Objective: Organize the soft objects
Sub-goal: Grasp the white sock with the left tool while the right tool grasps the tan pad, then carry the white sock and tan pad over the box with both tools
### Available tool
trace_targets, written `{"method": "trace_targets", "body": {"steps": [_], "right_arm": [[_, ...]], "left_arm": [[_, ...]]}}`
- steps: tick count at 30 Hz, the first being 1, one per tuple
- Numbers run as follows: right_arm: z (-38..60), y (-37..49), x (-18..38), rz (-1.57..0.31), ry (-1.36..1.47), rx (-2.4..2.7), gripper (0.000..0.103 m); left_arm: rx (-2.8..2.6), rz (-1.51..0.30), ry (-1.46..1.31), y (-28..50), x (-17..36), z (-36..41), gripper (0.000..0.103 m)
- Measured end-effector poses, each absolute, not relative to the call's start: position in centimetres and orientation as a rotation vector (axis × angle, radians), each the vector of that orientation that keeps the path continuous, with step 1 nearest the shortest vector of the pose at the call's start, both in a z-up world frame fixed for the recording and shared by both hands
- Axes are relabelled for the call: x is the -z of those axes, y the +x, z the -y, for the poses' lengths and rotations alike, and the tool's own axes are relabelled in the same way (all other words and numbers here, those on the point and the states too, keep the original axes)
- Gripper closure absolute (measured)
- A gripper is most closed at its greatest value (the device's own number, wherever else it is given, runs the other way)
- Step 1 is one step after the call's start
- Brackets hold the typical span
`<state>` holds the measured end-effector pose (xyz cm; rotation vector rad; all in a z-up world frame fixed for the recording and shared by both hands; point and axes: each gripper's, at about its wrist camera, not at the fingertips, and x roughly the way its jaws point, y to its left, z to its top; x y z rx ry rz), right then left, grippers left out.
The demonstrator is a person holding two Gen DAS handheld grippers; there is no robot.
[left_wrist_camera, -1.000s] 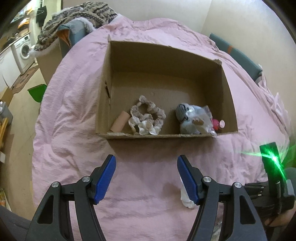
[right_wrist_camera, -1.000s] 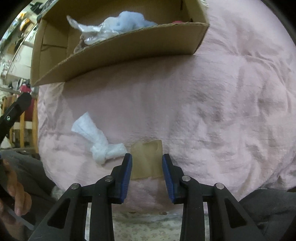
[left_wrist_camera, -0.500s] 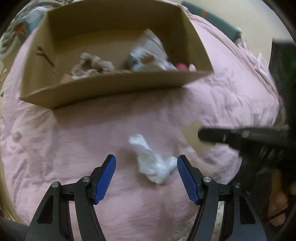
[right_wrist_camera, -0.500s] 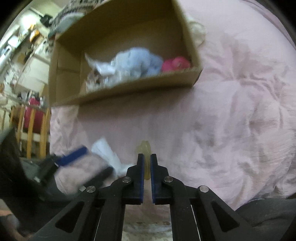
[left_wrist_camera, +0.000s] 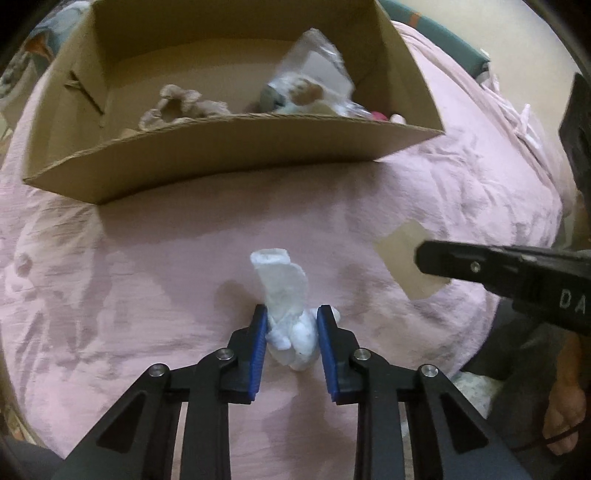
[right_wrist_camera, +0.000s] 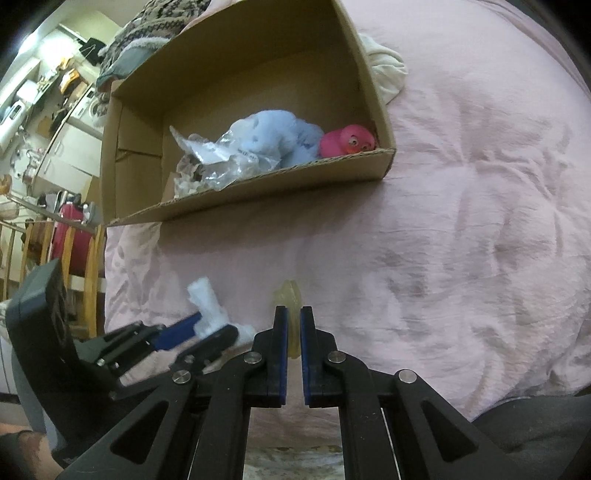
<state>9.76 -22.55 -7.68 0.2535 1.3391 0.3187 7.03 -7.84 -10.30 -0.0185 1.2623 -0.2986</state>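
My left gripper [left_wrist_camera: 290, 325] is shut on a knotted white cloth [left_wrist_camera: 286, 295] lying on the pink bedspread [left_wrist_camera: 147, 277]. My right gripper [right_wrist_camera: 291, 326] is shut on a thin tan translucent sheet [right_wrist_camera: 289, 295], seen edge-on and lifted off the bed; it also shows flat in the left wrist view [left_wrist_camera: 402, 258]. The cardboard box [left_wrist_camera: 236, 147] stands beyond both grippers. It holds a beige scrunchie [left_wrist_camera: 177, 105], a blue plush [right_wrist_camera: 273, 136] with a clear plastic bag [right_wrist_camera: 221, 162], and a pink toy [right_wrist_camera: 347, 142].
A white cloth [right_wrist_camera: 386, 70] lies behind the box's right side. A patterned blanket [right_wrist_camera: 159, 22] is piled at the far end of the bed. Room furniture and a red item [right_wrist_camera: 70, 240] stand off the bed's left edge.
My left gripper swung down to the white cloth and shut on it. My right gripper shut on the tan sheet and lifted it edge-on.
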Motion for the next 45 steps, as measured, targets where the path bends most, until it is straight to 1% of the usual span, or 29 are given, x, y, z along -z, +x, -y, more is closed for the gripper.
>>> {"method": "trace_targets", "body": {"steps": [8, 11, 19, 21, 26, 31, 38, 41, 45], "right_arm": [[22.0, 9.6, 7.6, -1.329, 0.240, -0.332, 0.095], [22.2, 9.5, 7.1, -1.311, 0.252, -0.349, 0.095], [22.3, 9.1, 3.6, -1.192, 0.332, -0.450, 0.095], [22.4, 9.3, 2.3, -1.177, 0.368, -0.482, 0.095], [22.1, 10.2, -1.6, -1.072, 0.379, -0.540, 0.095], [21.3, 12.1, -3.3, -0.983, 0.388, -0.577, 0.095], [20.9, 15.5, -2.0, -0.944, 0.366, -0.511, 0.095], [21.3, 16.4, -0.1, -1.000, 0.310, -0.420, 0.095], [21.1, 17.0, 3.3, -1.126, 0.306, -0.394, 0.095]], "left_arm": [[0.170, -1.262, -0.004, 7.7, 10.1, 5.6, 0.079], [0.132, -1.238, -0.010, 7.6, 9.3, 4.6, 0.079], [0.057, -1.088, -0.008, 6.9, 4.3, 2.4, 0.079], [0.038, -1.030, 0.023, 6.7, 2.9, 2.4, 0.079], [0.044, -0.926, 0.018, 7.8, -1.1, 2.0, 0.079], [0.048, -0.910, -0.016, 10.7, -2.6, 0.9, 0.079], [0.048, -0.914, 0.027, 13.8, -1.6, -0.1, 0.079], [0.035, -0.927, 0.023, 14.3, 0.3, -0.7, 0.079], [0.029, -0.996, -0.063, 15.3, 2.4, -1.7, 0.079]]}}
